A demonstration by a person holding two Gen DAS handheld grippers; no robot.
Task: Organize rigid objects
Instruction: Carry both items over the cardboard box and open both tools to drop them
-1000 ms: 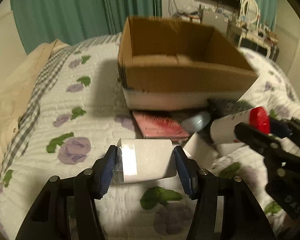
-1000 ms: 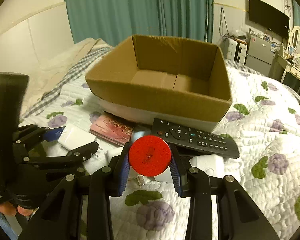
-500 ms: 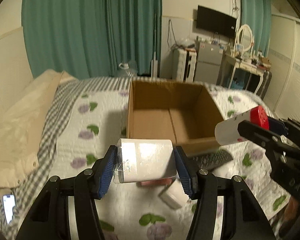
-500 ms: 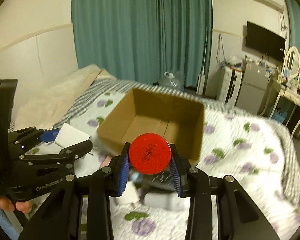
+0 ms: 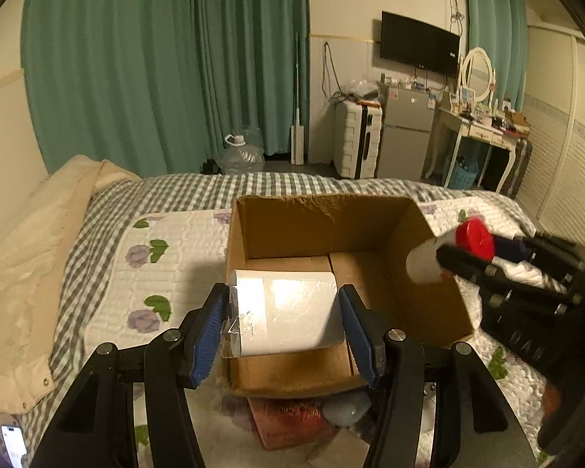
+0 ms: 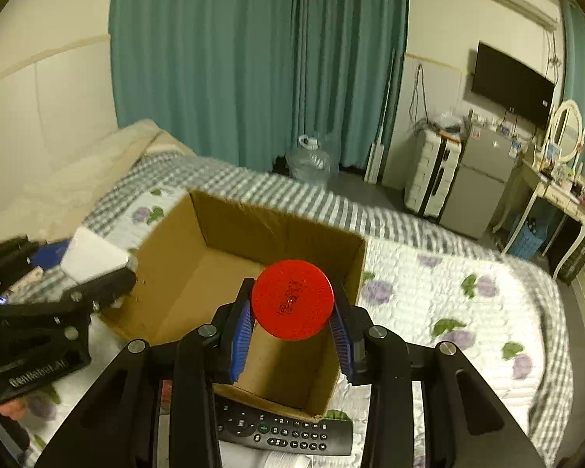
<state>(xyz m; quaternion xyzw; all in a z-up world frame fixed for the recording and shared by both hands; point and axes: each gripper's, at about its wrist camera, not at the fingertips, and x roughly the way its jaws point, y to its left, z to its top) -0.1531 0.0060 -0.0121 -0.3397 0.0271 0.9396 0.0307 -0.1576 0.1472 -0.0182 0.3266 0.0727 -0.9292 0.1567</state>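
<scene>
Two claws are held over an open cardboard box (image 5: 429,304) on the bed (image 5: 175,257): the left claw (image 5: 284,331) is clamped on a white wrapped roll (image 5: 288,316), the right claw (image 6: 292,331) on a red-capped bottle (image 6: 292,299).

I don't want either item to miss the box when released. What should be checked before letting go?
1. Left gripper clamped on the white wrapped box: ok.
2. Right gripper clamped on the red-capped bottle: ok.
3. Cardboard box open, floor bare where visible: ok.
4. White wrapped box over the opening: ok.
5. Bottle fully over the opening: cannot tell.
6. Remote outside the box, out of the drop path: ok.
</scene>
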